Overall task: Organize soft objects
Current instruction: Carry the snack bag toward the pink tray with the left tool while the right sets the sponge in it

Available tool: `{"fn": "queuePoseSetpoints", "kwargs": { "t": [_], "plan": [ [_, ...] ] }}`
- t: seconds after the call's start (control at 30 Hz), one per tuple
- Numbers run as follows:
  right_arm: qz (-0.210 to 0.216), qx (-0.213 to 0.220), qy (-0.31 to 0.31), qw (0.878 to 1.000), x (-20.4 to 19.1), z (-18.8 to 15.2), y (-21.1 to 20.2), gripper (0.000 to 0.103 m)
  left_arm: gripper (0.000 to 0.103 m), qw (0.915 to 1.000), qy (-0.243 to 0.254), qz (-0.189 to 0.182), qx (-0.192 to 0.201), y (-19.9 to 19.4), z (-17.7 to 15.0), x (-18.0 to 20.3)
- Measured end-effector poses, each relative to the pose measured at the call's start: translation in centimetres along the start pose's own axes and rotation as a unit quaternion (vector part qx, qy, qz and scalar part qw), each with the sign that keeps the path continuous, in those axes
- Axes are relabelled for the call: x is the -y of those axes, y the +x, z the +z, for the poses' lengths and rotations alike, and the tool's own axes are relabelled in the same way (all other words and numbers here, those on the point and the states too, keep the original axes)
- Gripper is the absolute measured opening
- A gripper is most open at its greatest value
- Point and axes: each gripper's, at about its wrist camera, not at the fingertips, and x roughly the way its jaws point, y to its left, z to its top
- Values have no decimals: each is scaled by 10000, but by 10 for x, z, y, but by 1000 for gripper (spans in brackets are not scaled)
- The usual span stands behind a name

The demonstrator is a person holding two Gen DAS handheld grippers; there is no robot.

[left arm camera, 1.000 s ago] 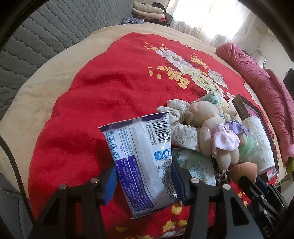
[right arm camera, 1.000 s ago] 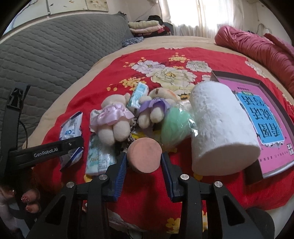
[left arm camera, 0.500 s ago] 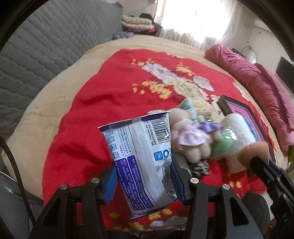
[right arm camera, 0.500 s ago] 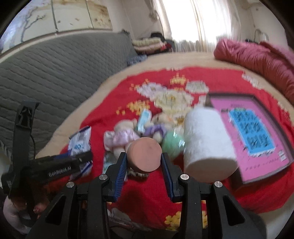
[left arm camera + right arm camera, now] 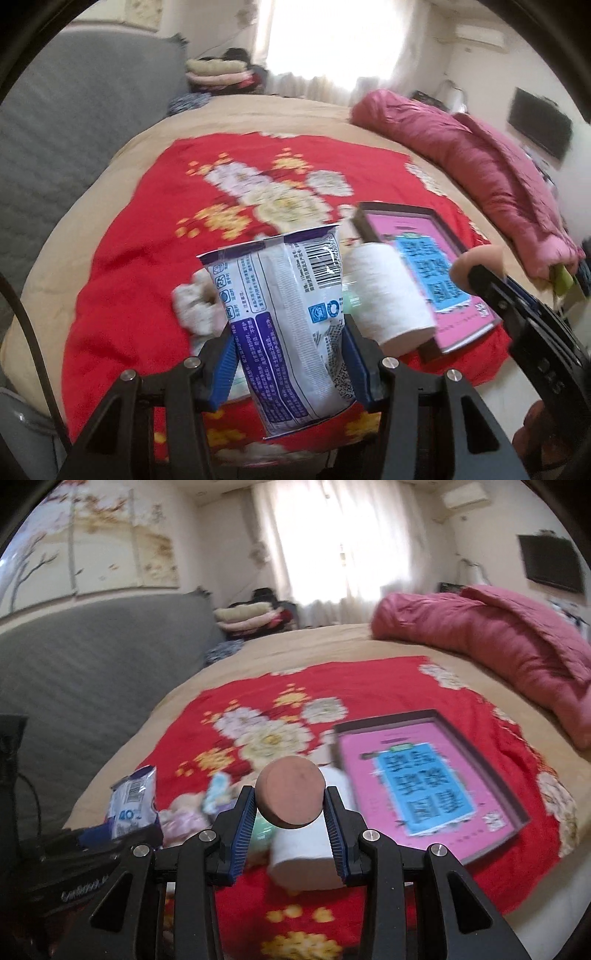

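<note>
Two soft things are off the bed and the rest of the pile is untouched, so I'd judge the tidying barely begun; where anything is meant to end up I can't tell.

Counting from the biggest down: one wide beige bed [image 5: 332, 638] with one red flowered blanket [image 5: 140, 236] spread over it. One rolled pink-red quilt [image 5: 491, 627] lies along the far side. One dark-framed flat box with a pink and blue printed lid [image 5: 424, 782] sits on the blanket, and one white roll of paper [image 5: 388, 291] lies touching its near corner.

Then one white and purple crinkly plastic pack [image 5: 291, 321], raised above the blanket, with the left gripper [image 5: 291, 354] clamped on its lower half, blue pads pressing each side. Behind it a white floral cloth bundle [image 5: 195, 302] peeks out. The small plush toys in pale pink and lilac [image 5: 184, 816] are too blurred and hidden to count, though there look to be a couple.

Smallest, one round salmon-pink sponge puff [image 5: 291, 792], held clear of the pile, with the right gripper [image 5: 291, 823] closed tight on its edges.
</note>
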Motion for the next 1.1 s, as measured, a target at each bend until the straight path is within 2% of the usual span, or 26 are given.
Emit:
{"fn": "queuePoseSetpoints", "kwargs": {
  "t": [0.37,0.63,0.77,0.87,1.1],
  "plan": [
    [-600,-112,761,9952,91,16,1,38,52,9963,796,-326,30,15,30,104],
    [-968,-128,934,9908,147,17,4,38,52,9905,1248,-559,-144,42,35,172],
    [-1059,-268,959,9894,176,13,11,38,52,9860,1505,-636,-319,62,31,200],
    [-1137,-486,945,9878,188,5,22,38,52,9815,1682,-699,-589,83,24,216],
    [-1181,-984,1020,9828,211,-14,53,38,52,9736,1859,-747,-1092,122,14,234]
  ]
}}
